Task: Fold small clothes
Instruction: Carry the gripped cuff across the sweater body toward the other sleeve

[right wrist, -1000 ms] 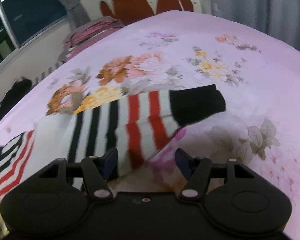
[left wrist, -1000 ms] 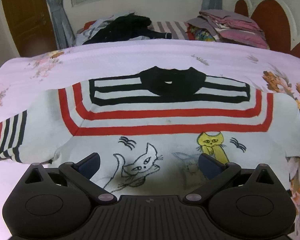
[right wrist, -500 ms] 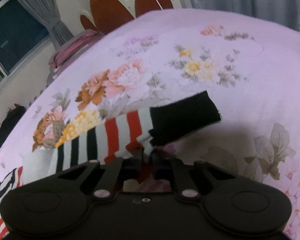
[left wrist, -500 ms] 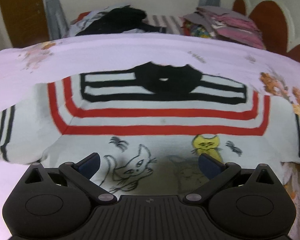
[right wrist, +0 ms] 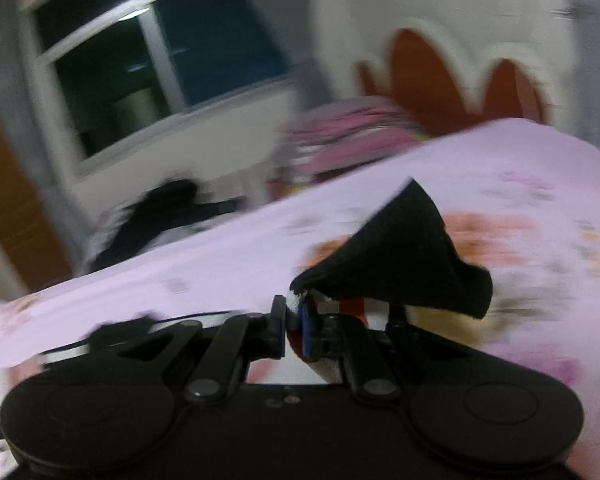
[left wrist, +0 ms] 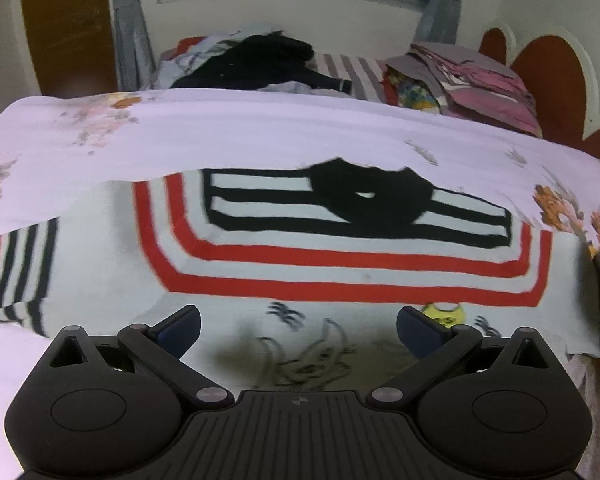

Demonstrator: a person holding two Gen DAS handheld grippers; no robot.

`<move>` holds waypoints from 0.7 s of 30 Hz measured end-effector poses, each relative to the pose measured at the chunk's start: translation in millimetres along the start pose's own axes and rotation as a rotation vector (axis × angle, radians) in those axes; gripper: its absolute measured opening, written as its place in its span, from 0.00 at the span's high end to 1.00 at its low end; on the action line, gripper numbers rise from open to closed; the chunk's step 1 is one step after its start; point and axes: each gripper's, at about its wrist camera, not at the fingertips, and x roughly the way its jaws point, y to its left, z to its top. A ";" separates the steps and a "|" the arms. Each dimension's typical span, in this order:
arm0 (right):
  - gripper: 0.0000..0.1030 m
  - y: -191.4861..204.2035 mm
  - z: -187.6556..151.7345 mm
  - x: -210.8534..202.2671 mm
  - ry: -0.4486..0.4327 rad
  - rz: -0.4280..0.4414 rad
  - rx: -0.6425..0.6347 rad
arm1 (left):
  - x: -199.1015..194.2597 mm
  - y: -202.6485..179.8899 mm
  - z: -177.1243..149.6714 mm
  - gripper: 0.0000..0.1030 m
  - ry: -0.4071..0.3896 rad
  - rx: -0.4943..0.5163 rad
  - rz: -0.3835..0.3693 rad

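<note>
One sweater point(left wrist: 340, 264) spread flat on bed point(left wrist: 260, 136), collar toward far edge. Left claw point(left wrist: 298, 330) wide open over hem, touching nothing. Right claw point(right wrist: 294, 320) pinched shut on one black sleeve cuff point(right wrist: 404, 256), lifted off bedspread. Two clothes piles point(left wrist: 268, 62) beyond far edge.

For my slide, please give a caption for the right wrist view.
Right gripper shut on the sweater's black sleeve cuff, raised above the floral bedsheet.
</note>
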 end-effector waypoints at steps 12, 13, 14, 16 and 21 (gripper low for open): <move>0.75 137.2 -69.2 75.8 0.276 0.201 -0.130 | 11.9 54.2 -2.8 0.00 0.009 -0.019 -0.082; 0.70 138.7 -67.8 73.1 0.280 0.205 -0.125 | 14.0 54.7 -3.6 0.00 0.014 -0.017 -0.102; 0.69 138.5 -66.2 68.3 0.274 0.208 -0.121 | 16.9 53.7 -3.7 0.00 0.021 -0.018 -0.122; 0.63 140.6 -67.9 50.8 0.251 0.199 -0.138 | 23.7 48.1 -2.8 0.00 0.034 -0.018 -0.177; 0.57 112.3 -74.9 1.5 0.181 0.091 -0.192 | 42.0 21.2 -6.4 0.00 0.068 0.025 -0.298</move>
